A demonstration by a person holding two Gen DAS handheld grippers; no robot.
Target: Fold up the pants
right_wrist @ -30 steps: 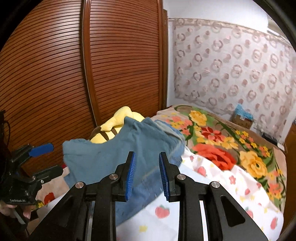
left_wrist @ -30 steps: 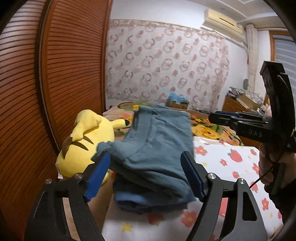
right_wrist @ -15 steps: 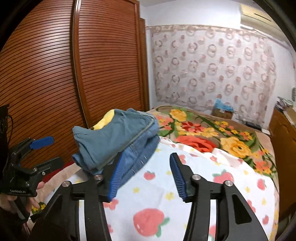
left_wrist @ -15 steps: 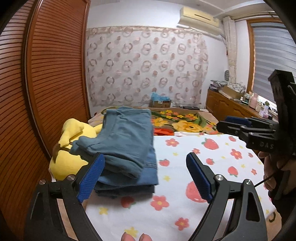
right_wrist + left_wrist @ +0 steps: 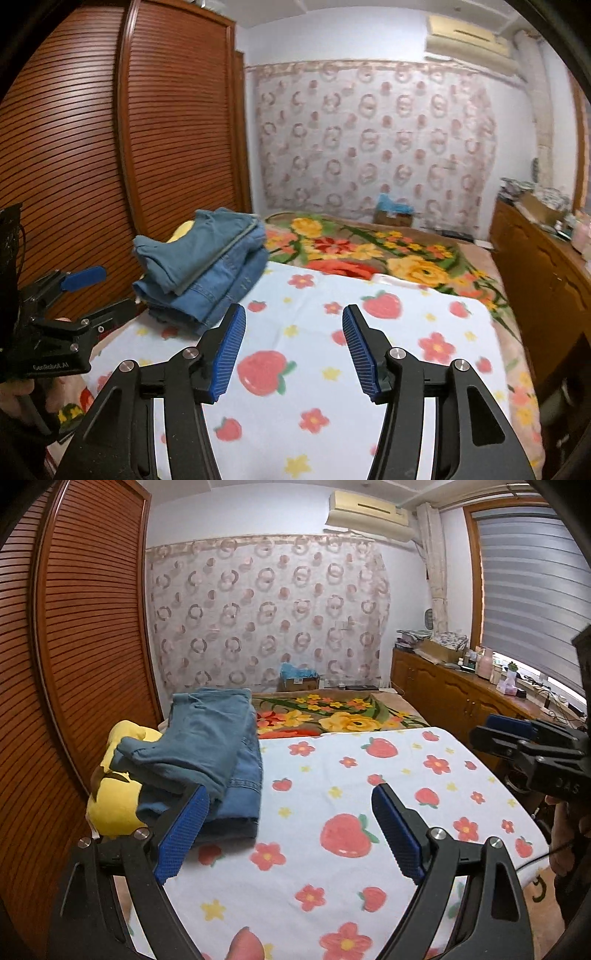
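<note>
My left claw (image 5: 288, 827) is spread wide and holds nothing. My right claw (image 5: 293, 350) is partly spread too, and nothing sits between its blue pads (image 5: 229, 354). Only the strawberry blanket (image 5: 369, 782) shows in the gaps.

The pants (image 5: 207, 746) are on the far left side of the bed, well apart from both claws. They sit in a pile, grayish-blue pants on top and brighter blue jeans (image 5: 221, 284) under them. I think I see two pairs, but there may be a third at the bottom. I cannot tell for sure. The pile leans on one yellow plush toy (image 5: 114, 797) next to the brown slatted closet door (image 5: 85, 627).

I think the folding step is done for the top pair, because it lies folded on the pile. No loose pants show on the blanket. So my next move is likely to find another pair, and I would need to look outside what I see here.

I count two claws, one strawberry blanket, one flower bedspread (image 5: 388, 251), and one air conditioner (image 5: 369, 513) on the wall.
</note>
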